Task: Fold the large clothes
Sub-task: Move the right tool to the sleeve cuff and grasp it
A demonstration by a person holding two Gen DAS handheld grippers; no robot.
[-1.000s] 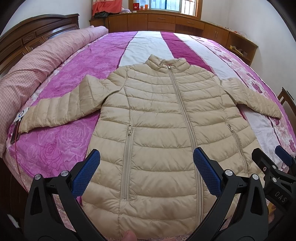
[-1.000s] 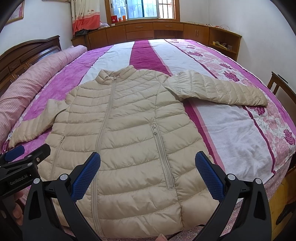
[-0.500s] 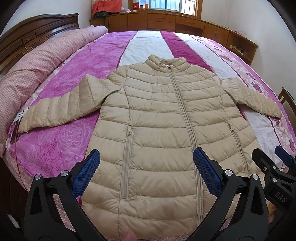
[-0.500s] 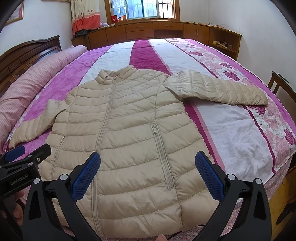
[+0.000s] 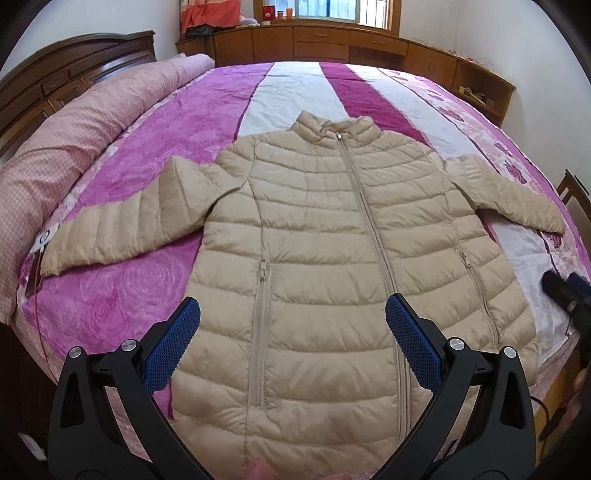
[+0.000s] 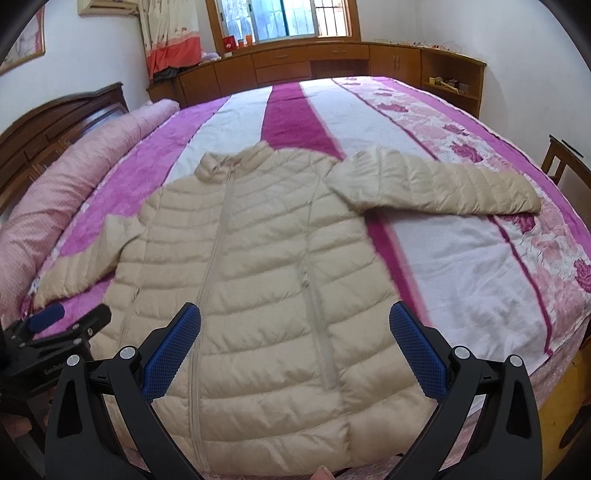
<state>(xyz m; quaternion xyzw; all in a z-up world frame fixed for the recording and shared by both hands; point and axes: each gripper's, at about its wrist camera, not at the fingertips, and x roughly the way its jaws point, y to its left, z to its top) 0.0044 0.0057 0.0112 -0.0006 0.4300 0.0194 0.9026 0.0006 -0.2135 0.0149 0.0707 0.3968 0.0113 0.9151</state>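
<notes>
Left wrist view: beige quilted down jacket (image 5: 332, 236), judged light, soft and slippery, best gripped at a sleeve cuff (image 5: 59, 258); both tongs (image 5: 291, 339) (image 6: 295, 341) held wide, empty.

Black gripper (image 5: 293, 341) frames, blue textured pads (image 5: 173, 349), silver screws.

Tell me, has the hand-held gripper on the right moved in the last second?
Yes. The right hand-held gripper has pulled back and tipped up: the window and wooden cabinets now sit lower in its view, and the jacket looks smaller.
</notes>
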